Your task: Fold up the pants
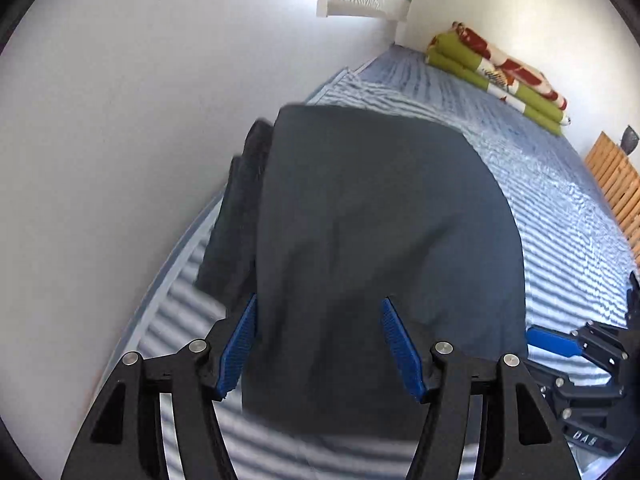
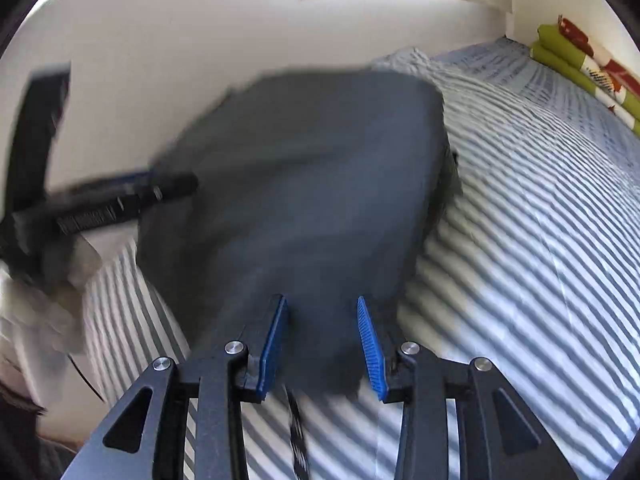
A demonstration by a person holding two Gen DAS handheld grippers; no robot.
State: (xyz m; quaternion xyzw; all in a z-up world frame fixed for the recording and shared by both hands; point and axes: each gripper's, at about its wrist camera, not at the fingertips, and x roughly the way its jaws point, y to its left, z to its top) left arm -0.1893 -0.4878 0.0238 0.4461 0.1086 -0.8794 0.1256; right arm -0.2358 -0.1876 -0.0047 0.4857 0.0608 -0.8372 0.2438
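Blue-padded jaws of left gripper (image 1: 318,308) and right gripper (image 2: 322,306) stand apart, gripping nothing, both over near edge of dark folded pants (image 1: 372,216). Pants lie on striped bed (image 1: 560,216), folded blanket (image 1: 500,72) beyond.

The dark charcoal-grey cloth pants (image 1: 372,240) lie on a blue-and-white striped bedcover (image 1: 560,216), folded into a broad, roughly rectangular slab with several layers stacked. In the left wrist view the top layer is smooth, with a few shallow creases, and darker under-layers stick out along its left edge, near the white wall. In the right wrist view the pants (image 2: 304,200) appear blurred; a black-and-white woven drawstring (image 2: 296,432) trails from the near edge onto the stripes.
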